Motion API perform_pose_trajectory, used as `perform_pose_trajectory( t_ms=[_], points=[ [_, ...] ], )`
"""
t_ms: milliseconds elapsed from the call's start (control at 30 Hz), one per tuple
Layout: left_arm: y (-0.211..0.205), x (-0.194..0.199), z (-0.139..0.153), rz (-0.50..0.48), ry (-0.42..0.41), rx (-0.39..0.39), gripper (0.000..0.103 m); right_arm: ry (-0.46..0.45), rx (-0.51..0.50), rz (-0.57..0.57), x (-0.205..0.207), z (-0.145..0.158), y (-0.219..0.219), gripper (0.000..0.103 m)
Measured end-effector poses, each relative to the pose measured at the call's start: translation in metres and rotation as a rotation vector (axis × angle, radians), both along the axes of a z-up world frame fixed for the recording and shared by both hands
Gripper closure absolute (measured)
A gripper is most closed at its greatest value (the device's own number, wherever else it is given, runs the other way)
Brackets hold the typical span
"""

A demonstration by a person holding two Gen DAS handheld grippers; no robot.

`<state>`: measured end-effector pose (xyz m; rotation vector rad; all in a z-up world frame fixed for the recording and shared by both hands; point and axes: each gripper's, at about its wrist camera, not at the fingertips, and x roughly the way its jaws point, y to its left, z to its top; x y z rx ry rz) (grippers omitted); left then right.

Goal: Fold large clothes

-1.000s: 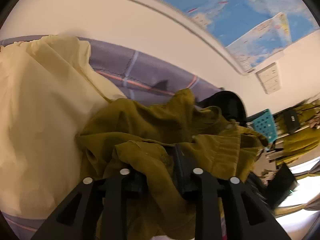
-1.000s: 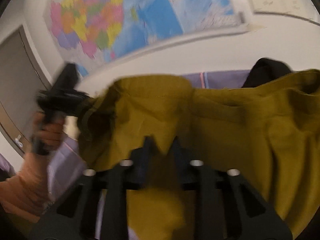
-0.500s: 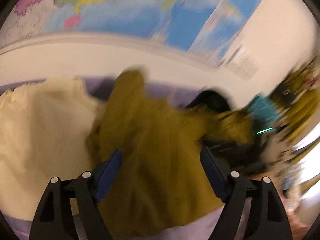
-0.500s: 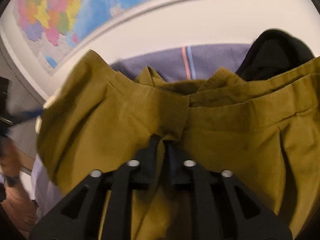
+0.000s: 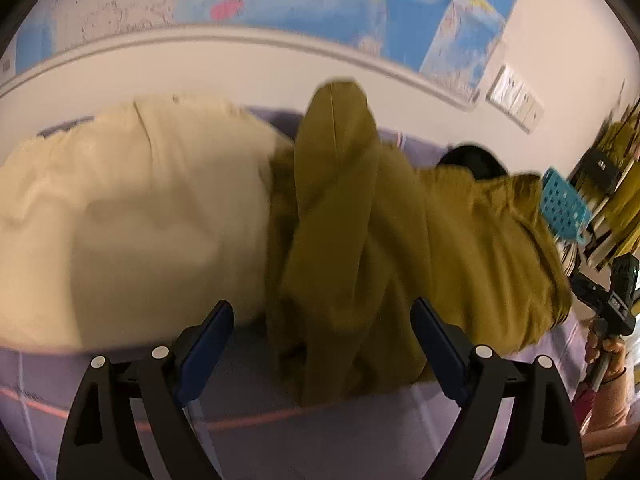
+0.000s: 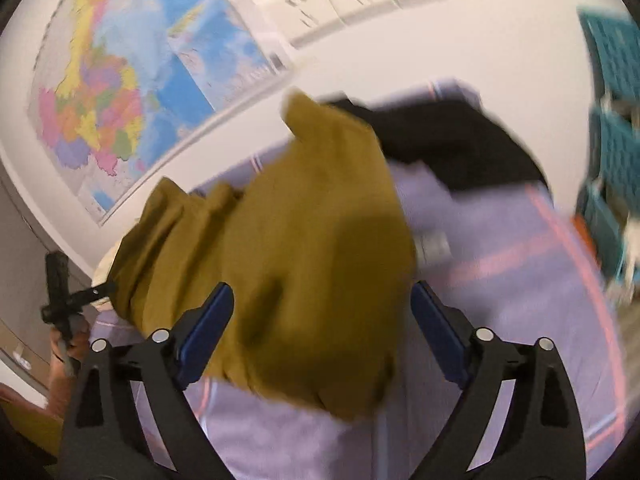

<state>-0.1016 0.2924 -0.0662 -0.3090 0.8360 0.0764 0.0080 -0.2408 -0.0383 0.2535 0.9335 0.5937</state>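
An olive-mustard garment (image 5: 384,248) lies crumpled on the lilac striped sheet (image 5: 320,432). It also shows in the right wrist view (image 6: 288,264). My left gripper (image 5: 322,344) is open and empty, its jaws spread wide just in front of the garment's near edge. My right gripper (image 6: 320,336) is open and empty too, its jaws on either side of the garment's near end. The right gripper shows at the right edge of the left wrist view (image 5: 608,304).
A cream garment (image 5: 132,220) lies left of the olive one, touching it. A black garment (image 6: 452,144) lies beyond, by the wall. Blue perforated baskets (image 6: 616,120) stand at the right. Wall maps (image 6: 132,80) hang behind the bed.
Both grippers let go of the olive garment and opened wide, the left first, then the right. The garment dropped onto the sheet in a heap and both grippers drew back.
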Motion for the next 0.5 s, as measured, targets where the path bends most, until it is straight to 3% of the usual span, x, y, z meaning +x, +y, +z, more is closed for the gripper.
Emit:
perform_pose_trajectory(
  t_ms=[167, 233, 267, 300, 367, 400, 500],
  points=[
    [-0.021, 0.010, -0.020, -0.039, 0.018, 0.012, 0.018, 0.039, 0.010, 0.073, -0.005, -0.029, 0.019, 0.010],
    [-0.028, 0.017, -0.024, -0.016, 0.041, 0.047, 0.028, 0.032, -0.002, 0.090, -0.002, -0.033, 0.030, 0.024],
    [-0.030, 0.016, -0.025, -0.007, 0.055, 0.077, 0.042, 0.025, -0.014, 0.083, -0.001, -0.031, 0.033, 0.038],
    [-0.032, 0.016, -0.024, -0.004, 0.064, 0.082, 0.048, 0.022, -0.004, 0.086, 0.001, -0.027, 0.033, 0.059],
    [-0.029, 0.008, -0.015, 0.009, 0.052, 0.049, 0.069, 0.005, 0.035, 0.082, 0.000, -0.015, 0.023, 0.075],
    [-0.027, 0.003, -0.011, 0.008, 0.048, 0.028, 0.072, 0.008, 0.092, 0.080, -0.001, -0.005, 0.015, 0.081],
    [-0.024, -0.021, 0.006, -0.048, 0.016, -0.112, 0.075, -0.072, 0.195, 0.089, -0.017, 0.035, -0.006, 0.084]
  ],
)
